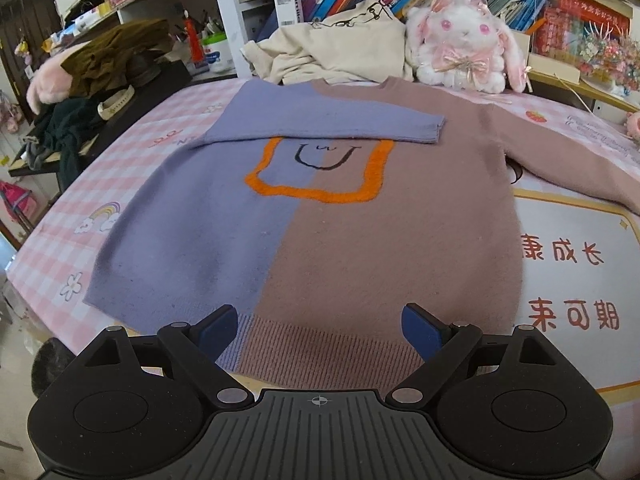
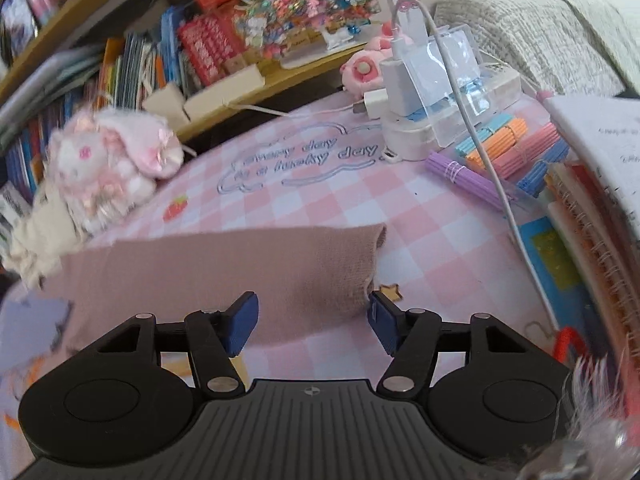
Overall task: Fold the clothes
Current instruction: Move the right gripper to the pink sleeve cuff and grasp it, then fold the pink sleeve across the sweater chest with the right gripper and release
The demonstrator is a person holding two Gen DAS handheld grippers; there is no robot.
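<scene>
A half purple, half brown sweater (image 1: pixel 320 240) lies flat on the pink checked cloth (image 1: pixel 52 248). Its purple sleeve (image 1: pixel 320 120) is folded across the chest, above an orange frame motif. Its brown sleeve (image 1: pixel 560 148) stretches out to the right. My left gripper (image 1: pixel 320 332) hovers open over the ribbed hem, nothing between its blue pads. In the right wrist view, the brown sleeve (image 2: pixel 240 264) ends in a cuff that lies between the fingers of my right gripper (image 2: pixel 312 326). Those jaws stand partly apart, and the pads do not visibly press the cloth.
A white plush rabbit (image 1: pixel 464 40) and a crumpled cream garment (image 1: pixel 340 48) sit behind the collar, in front of bookshelves. Right of the cuff are a charger with a white cable (image 2: pixel 492 168), bundles of coloured sticks (image 2: pixel 512 148) and stacked notebooks (image 2: pixel 592 220).
</scene>
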